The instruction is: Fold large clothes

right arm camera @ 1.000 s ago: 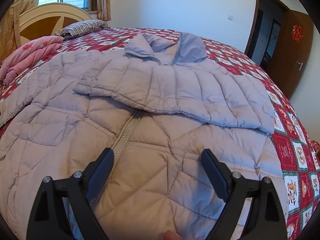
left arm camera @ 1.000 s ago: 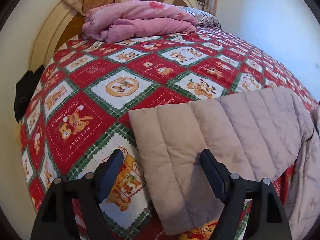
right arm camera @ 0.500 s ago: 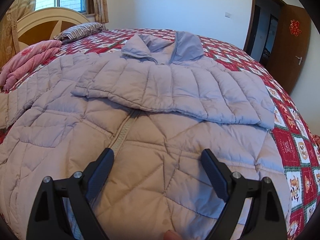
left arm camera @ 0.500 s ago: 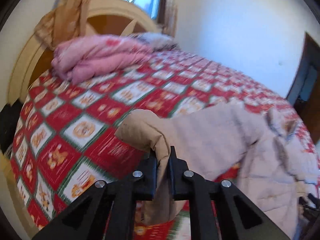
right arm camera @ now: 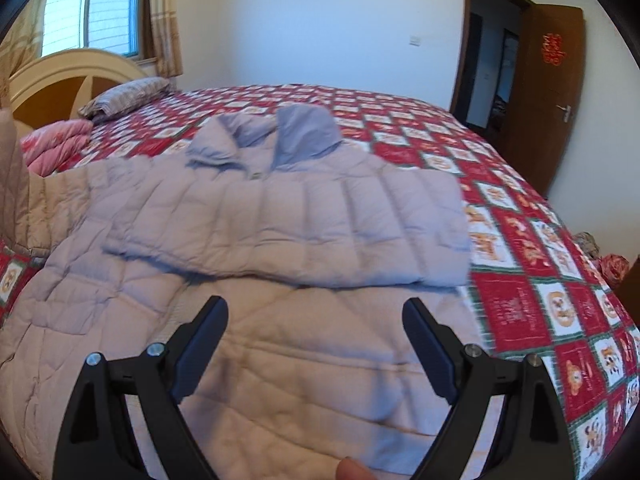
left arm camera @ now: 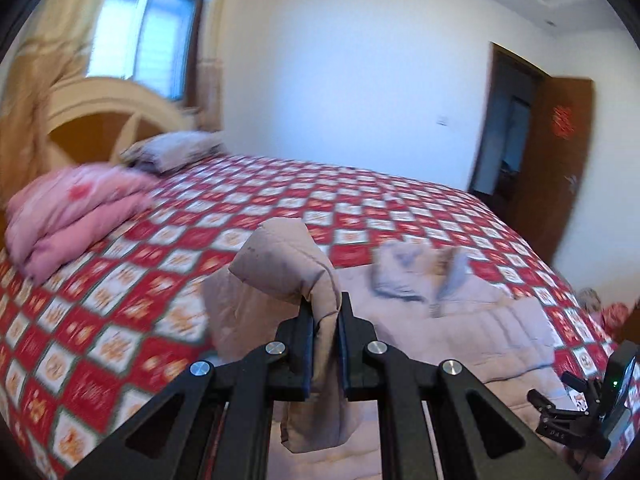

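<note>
A pale grey-lilac quilted jacket point(right arm camera: 280, 216) lies spread on the bed, collar away from me, its right sleeve folded across the chest. My left gripper point(left arm camera: 324, 320) is shut on the cuff end of the left sleeve point(left arm camera: 280, 264), which is lifted off the bedspread and bunches above the jaws. The same raised sleeve point(right arm camera: 12, 168) shows at the left edge of the right wrist view. My right gripper point(right arm camera: 316, 344) hangs open above the jacket's lower front, nothing between its fingers. The right gripper's body point(left arm camera: 592, 404) shows at the lower right of the left wrist view.
The bed carries a red, white and green patterned bedspread point(right arm camera: 520, 240). A folded pink quilt point(left arm camera: 76, 216) and a striped pillow point(right arm camera: 128, 96) lie by the wooden headboard point(right arm camera: 60, 80). A brown door point(right arm camera: 548, 92) stands open at the right. A fingertip point(right arm camera: 352, 468) shows at the bottom edge.
My left gripper closed on the sleeve end, then lifted it off the bedspread and swung it right toward the jacket's body. My right gripper rose slightly and stayed open.
</note>
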